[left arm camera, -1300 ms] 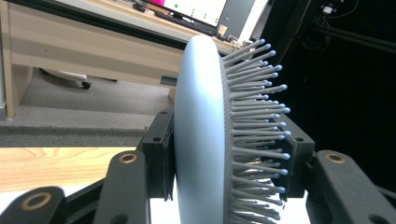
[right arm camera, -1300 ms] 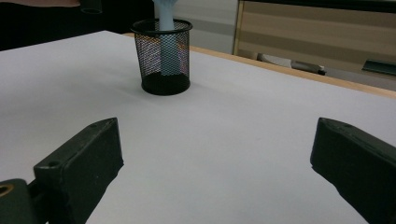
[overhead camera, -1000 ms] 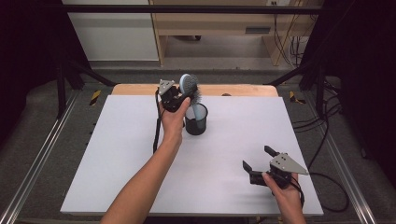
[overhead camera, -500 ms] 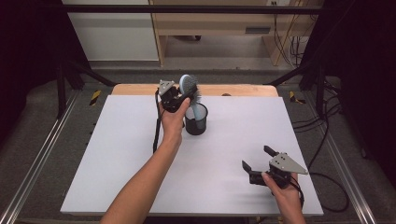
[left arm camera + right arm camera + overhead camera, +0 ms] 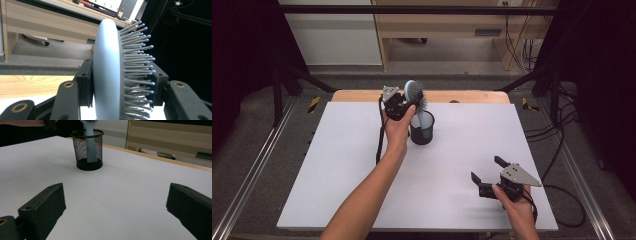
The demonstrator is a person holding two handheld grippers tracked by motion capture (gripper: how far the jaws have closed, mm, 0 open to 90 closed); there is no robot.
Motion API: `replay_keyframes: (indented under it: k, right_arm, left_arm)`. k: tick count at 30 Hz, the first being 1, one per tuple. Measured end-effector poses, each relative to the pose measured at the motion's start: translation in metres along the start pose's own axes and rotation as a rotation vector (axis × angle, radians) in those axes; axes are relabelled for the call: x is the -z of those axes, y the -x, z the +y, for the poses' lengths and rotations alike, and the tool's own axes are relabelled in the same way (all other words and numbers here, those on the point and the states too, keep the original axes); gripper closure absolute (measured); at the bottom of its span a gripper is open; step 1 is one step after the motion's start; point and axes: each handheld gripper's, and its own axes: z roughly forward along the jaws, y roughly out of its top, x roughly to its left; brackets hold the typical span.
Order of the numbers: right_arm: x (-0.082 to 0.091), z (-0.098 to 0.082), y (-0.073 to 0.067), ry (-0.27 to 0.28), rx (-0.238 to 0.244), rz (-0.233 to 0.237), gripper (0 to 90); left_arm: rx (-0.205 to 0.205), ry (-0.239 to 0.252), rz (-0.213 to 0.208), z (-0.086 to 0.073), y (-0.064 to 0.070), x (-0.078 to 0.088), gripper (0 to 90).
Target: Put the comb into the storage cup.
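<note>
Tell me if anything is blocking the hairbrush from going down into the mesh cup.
Nothing visible does. The hairbrush, clamped in the left hand-held gripper, already has its handle inside the black mesh cup, with no other item seen in the cup.

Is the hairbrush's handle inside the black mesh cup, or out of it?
Inside. The hairbrush stands with its handle down in the mesh cup, visible through the mesh, while the left gripper grips its head above the rim.
</note>
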Motion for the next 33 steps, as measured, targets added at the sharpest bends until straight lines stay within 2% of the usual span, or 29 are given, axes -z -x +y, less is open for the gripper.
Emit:
replay_keyframes:
  k: [10,33]
  right_arm:
    - [0.0000,-0.0002,0.0000,0.000,0.002,-0.001,2.5]
    - [-0.0003,-0.0004,-0.0007,-0.004,0.004,0.000,2.5]
  left_arm:
    - [-0.013,-0.010,-0.003,-0.0014,0.0009,-0.0009,49.5]
    - [-0.010,-0.013,-0.002,-0.0045,-0.0007,-0.0018,49.4]
